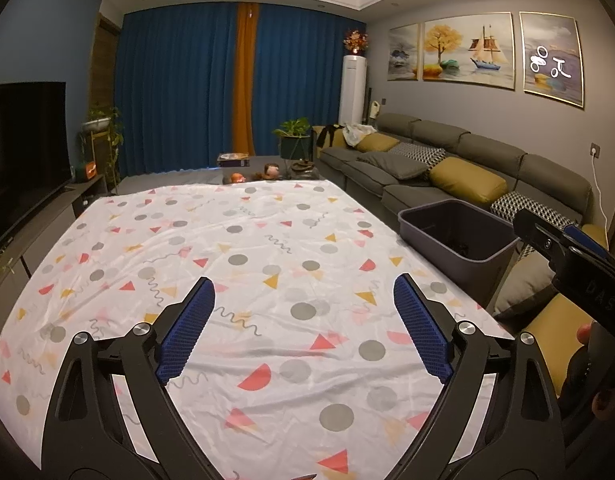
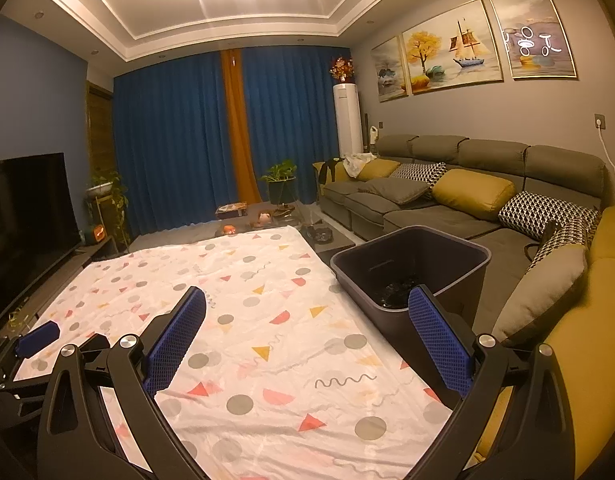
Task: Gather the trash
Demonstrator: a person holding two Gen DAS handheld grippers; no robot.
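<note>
Hovering over the cloth-covered counter (image 1: 247, 240), both grippers' fingers (image 1: 187, 332) (image 2: 175, 340) gape empty; bin (image 2: 411, 268) sits just past the right gripper's right finger.

White cloth (image 1: 243, 264) w/ grey dots, red/yellow triangles — dark grey bin (image 2: 403, 276), blue fingers (image 1: 187, 332).

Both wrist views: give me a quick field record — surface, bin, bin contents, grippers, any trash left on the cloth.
surface: patterned cloth, white with triangles and dots, spread flat
bin: dark grey plastic bin at the cloth's right edge, in front of the sofa
bin contents: something dark at the bottom, too dim to identify
left gripper: open, nothing between the pads
right gripper: open, nothing between the pads
trash on cloth: none visible in either view
</note>
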